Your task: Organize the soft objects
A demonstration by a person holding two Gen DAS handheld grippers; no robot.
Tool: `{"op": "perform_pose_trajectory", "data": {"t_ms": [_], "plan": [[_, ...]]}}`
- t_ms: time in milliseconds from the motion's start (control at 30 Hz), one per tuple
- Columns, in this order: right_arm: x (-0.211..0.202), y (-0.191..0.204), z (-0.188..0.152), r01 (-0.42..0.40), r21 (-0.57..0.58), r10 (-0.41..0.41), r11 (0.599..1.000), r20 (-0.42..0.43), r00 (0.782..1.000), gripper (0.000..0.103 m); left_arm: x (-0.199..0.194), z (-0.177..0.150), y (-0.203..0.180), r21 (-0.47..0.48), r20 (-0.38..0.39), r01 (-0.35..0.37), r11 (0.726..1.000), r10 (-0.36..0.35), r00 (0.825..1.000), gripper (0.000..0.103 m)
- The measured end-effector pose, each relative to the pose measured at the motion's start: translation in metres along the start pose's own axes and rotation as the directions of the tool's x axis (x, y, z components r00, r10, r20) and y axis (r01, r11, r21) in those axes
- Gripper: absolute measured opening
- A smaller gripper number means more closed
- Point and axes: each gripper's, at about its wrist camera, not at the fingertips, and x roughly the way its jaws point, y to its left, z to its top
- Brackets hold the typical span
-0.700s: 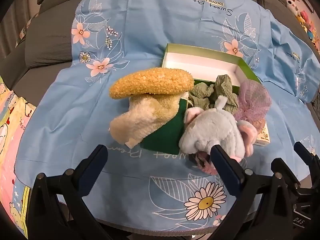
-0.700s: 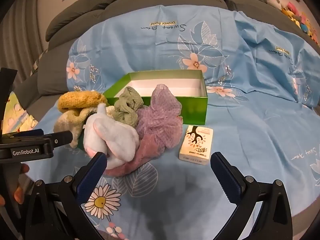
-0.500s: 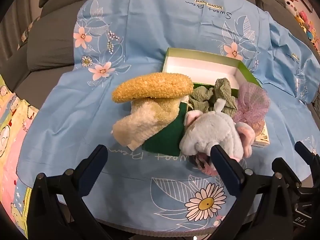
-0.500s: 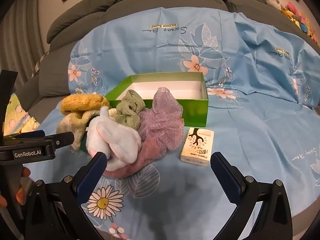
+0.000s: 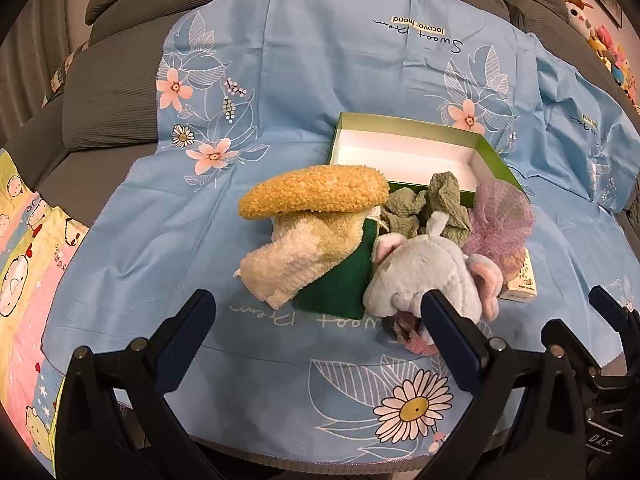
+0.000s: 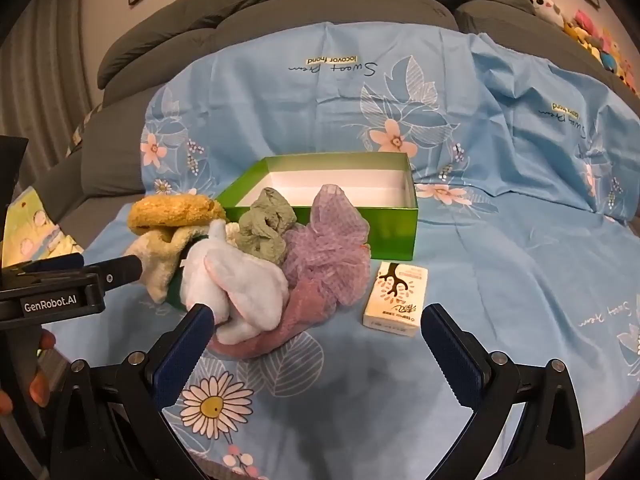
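A heap of soft things lies on the blue sheet just in front of an open green box [image 6: 394, 222] with a white inside. A yellow fuzzy pad [image 5: 314, 192] rests flat on a cream towel [image 5: 296, 256], which drapes over a dark green cloth [image 5: 344, 280]. Beside them sit a crumpled grey-green rag [image 6: 266, 226], a purple mesh puff [image 6: 330, 248], a grey plush elephant [image 5: 424, 276] and a pink cloth [image 6: 280, 330] underneath.

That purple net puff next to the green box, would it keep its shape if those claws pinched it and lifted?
Probably not. The purple net puff looks like loose gathered mesh, so it should squash and sag. It seems airy, likely very light. It leans on the pink cloth and the green rag, so lifting it may drag them.
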Motion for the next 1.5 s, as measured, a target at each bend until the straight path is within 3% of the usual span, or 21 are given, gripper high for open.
{"op": "perform_pose_trajectory", "data": {"t_ms": [867,1500], "plan": [[-0.001,0.002,-0.004,-0.039,-0.001,0.039,0.999,0.011,0.999,0.103,0.001,-0.005,-0.005,0.018,0.011,0.025,1.0,-0.025,1.0,0.102],[0.003,0.009,-0.008,-0.082,-0.029,0.082,0.996,0.009,0.997,0.103,0.011,-0.009,-0.007,0.035,-0.026,0.029,0.999,-0.028,0.999,0.102]]}}
